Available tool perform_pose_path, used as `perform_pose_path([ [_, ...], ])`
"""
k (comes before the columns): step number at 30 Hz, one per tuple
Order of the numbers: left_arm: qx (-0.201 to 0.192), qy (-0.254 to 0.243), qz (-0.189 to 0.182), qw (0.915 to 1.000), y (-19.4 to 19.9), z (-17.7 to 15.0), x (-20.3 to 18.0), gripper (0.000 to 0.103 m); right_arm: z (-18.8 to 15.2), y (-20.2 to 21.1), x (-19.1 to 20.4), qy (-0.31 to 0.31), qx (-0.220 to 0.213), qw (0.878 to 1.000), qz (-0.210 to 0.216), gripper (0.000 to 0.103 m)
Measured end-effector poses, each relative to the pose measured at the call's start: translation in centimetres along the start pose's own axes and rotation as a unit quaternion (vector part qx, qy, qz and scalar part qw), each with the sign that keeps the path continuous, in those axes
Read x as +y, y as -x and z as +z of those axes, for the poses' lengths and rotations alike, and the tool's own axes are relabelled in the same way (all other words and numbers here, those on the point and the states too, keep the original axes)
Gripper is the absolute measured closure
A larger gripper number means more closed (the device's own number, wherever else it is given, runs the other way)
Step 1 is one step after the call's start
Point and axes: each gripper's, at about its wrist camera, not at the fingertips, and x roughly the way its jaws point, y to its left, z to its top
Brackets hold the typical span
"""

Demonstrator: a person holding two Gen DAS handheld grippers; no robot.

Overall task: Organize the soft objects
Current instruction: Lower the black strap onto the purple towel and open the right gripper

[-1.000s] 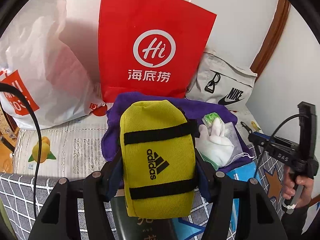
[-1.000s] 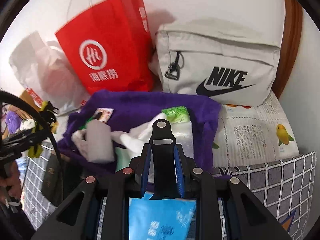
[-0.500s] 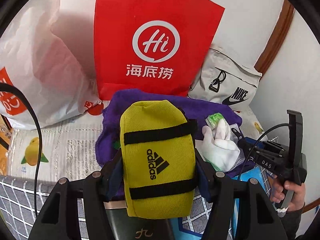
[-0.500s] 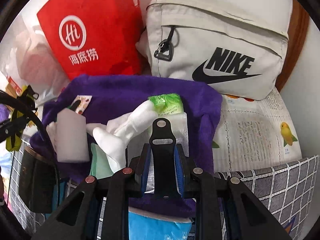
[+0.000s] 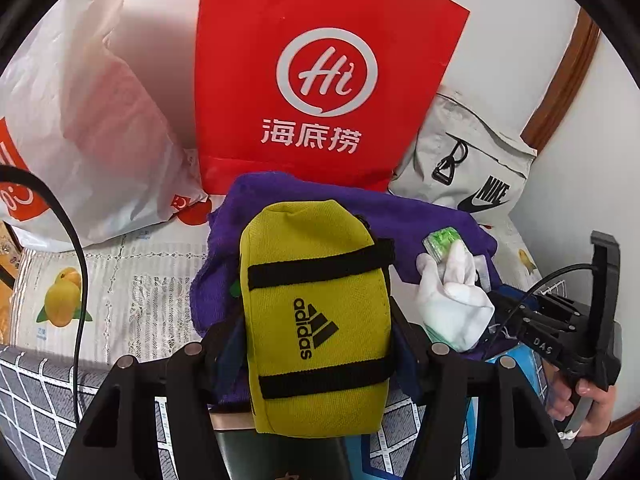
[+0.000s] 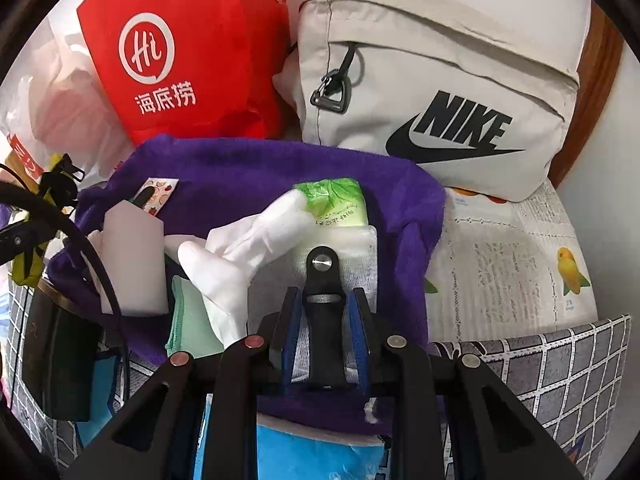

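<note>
My left gripper (image 5: 316, 332) is shut on a yellow Adidas pouch (image 5: 316, 264), held upright over the near edge of a purple towel (image 5: 360, 204). On that towel (image 6: 260, 168) lie a white glove (image 6: 240, 248), a green tissue pack (image 6: 336, 200), a pale pink block (image 6: 136, 256) and a mint cloth (image 6: 188, 320). My right gripper (image 6: 324, 300) is low over the pile, just right of the glove, shut on a narrow black strap piece (image 6: 323, 280) with a metal rivet. In the left wrist view the right gripper (image 5: 516, 312) reaches in from the right beside the glove (image 5: 452, 300).
A red paper bag (image 5: 328, 80), a grey Nike bag (image 6: 440, 92) and a white plastic bag (image 5: 80, 120) stand against the wall behind the towel. A fruit-print cloth (image 6: 512, 264) and a grid-pattern cover (image 6: 560, 368) lie underneath. A person's hand (image 5: 588, 396) holds the right gripper. A blue packet (image 6: 320, 456) lies near.
Both grippers have come lower and closer to the purple towel. The right one now hangs just over the glove and tissue pack. Both grips are unchanged.
</note>
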Motion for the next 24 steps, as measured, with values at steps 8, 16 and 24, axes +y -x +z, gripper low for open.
perform_pose_path([
  [8,0.007,-0.001,0.009,0.9999,-0.9,0.2,-0.2,0.042,-0.3,1.8,0.2,0.005,-0.036,0.999,0.005,0.054],
  [16,0.017,-0.004,0.024,0.9996,-1.9,0.9,-0.2,0.042,-0.6,2.8,0.6,0.008,-0.051,0.999,0.013,0.054],
  [24,0.007,-0.005,0.028,0.9996,-1.2,2.1,-0.6,0.041,-1.0,3.7,0.4,-0.003,-0.063,0.998,0.029,0.053],
])
